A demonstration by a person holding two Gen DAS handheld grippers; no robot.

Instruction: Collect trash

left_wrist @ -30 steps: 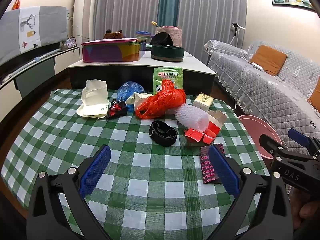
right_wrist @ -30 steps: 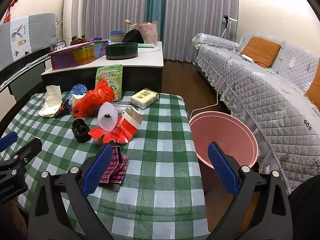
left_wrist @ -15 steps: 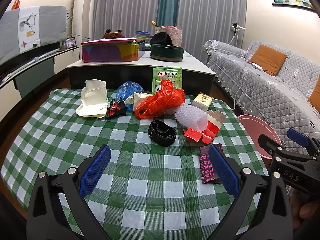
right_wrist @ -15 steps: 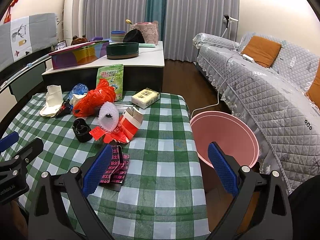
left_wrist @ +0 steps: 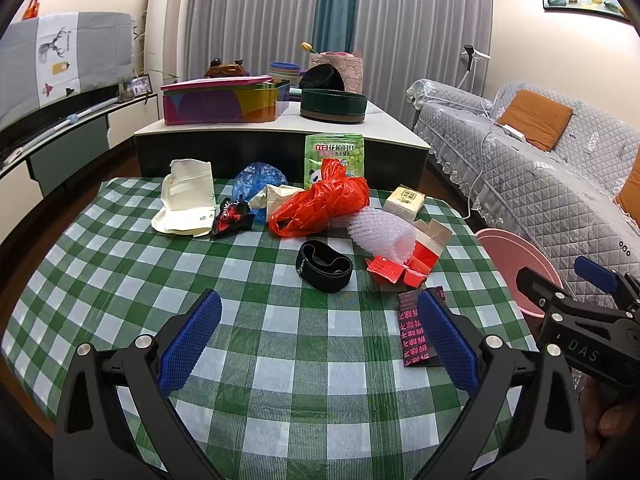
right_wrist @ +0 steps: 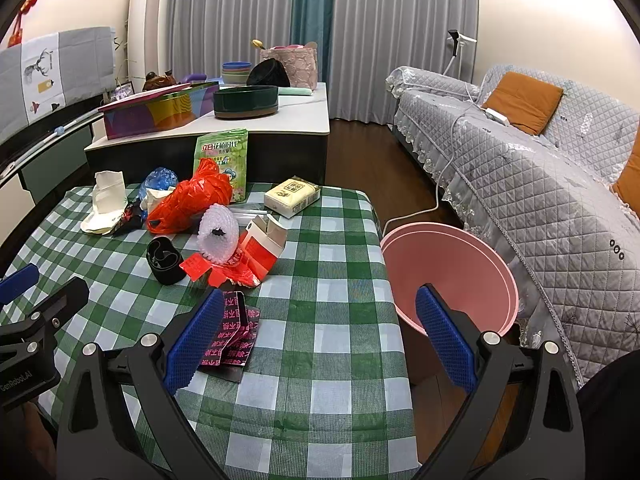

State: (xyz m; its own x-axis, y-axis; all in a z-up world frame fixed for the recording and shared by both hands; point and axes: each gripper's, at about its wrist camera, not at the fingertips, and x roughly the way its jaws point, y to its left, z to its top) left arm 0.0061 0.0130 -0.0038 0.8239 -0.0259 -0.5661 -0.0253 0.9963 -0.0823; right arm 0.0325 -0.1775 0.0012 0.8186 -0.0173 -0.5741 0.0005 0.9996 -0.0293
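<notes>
Holding both my grippers, left gripper [left_wrist: 318, 336] and right gripper [right_wrist: 318, 334], spread wide over the checked tablecloth [left_wrist: 280, 380]; trash pile mid-table, pink-lettered black wrapper [right_wrist: 236, 338] nearest, pink bin [right_wrist: 452, 276] alongside. "DAS" printed on right gripper.

Left gripper [left_wrist: 318, 338] spread wide above green checked tablecloth [left_wrist: 280, 360], black band [left_wrist: 324, 266] at twelve o'clock, red plastic bag [left_wrist: 320, 206] beyond, dark pink-printed wrapper [left_wrist: 416, 330] at three o'clock, right gripper [left_wrist: 568, 280] far right

Crumpled trash [left_wrist: 320, 208] scattered mid-table, pink bin [right_wrist: 448, 272] beside, seemingly empty
</notes>
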